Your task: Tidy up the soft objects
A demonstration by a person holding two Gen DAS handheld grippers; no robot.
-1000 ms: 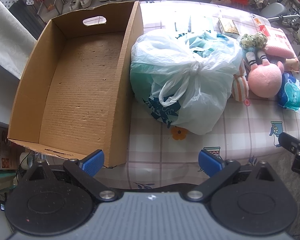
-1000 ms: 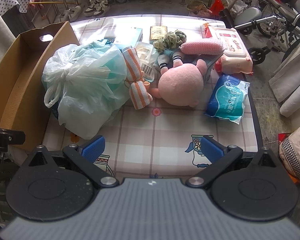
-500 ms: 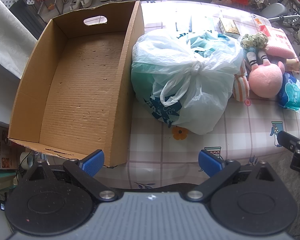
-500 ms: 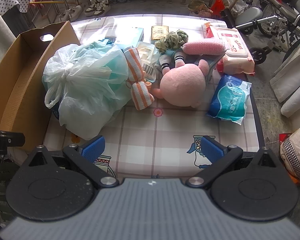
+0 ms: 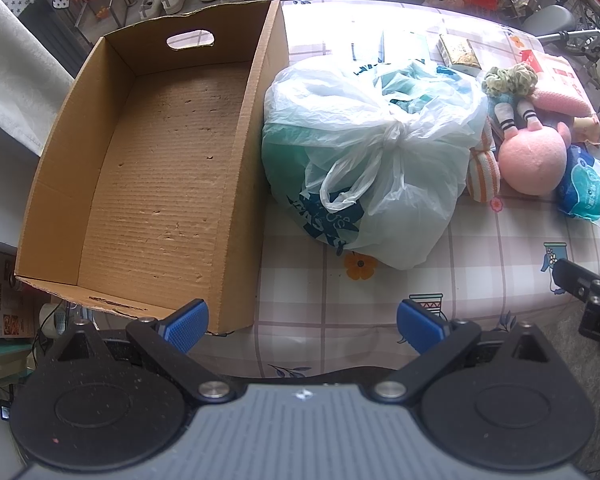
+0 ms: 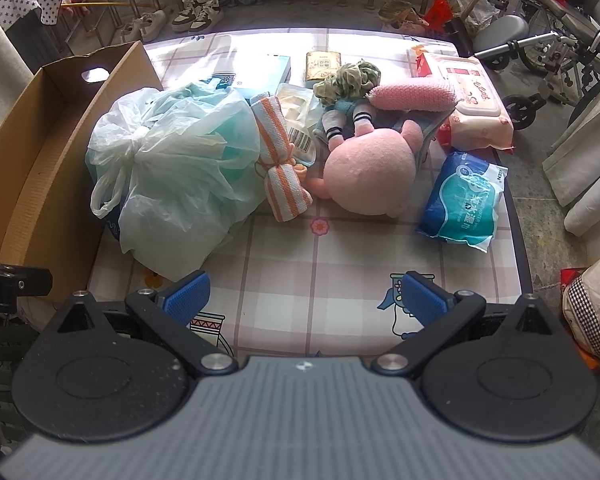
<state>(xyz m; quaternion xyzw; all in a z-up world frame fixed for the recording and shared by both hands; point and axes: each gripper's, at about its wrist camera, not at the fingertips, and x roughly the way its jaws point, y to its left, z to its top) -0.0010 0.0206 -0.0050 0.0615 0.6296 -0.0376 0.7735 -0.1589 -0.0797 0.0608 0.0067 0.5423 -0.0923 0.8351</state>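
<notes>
An empty cardboard box [image 5: 148, 184] [image 6: 32, 168] stands at the table's left side. Beside it lies a tied white plastic bag [image 5: 376, 152] [image 6: 172, 176] with teal contents. Right of the bag are an orange-striped rolled towel [image 6: 280, 160] [image 5: 482, 172], a pink plush doll [image 6: 370, 168] [image 5: 534, 160], a pink fuzzy roll [image 6: 412, 96] and a blue wet-wipe pack [image 6: 462, 204] [image 5: 584, 186]. My left gripper [image 5: 302, 326] hangs open over the near table edge, between box and bag. My right gripper [image 6: 304, 300] is open too, short of the doll, holding nothing.
Further back lie a pink-white wipes pack [image 6: 476, 108], a teal box [image 6: 260, 72] and a small tan packet [image 6: 322, 65]. The checked tablecloth [image 6: 340, 264] is bare near me. Shoes [image 6: 196, 16], a railing and wheelchair parts [image 6: 540, 40] stand beyond the table.
Both views have shifted slightly; the objects sit a little lower and nearer in the right wrist view. Both grippers remain open and nothing on the table has moved.
</notes>
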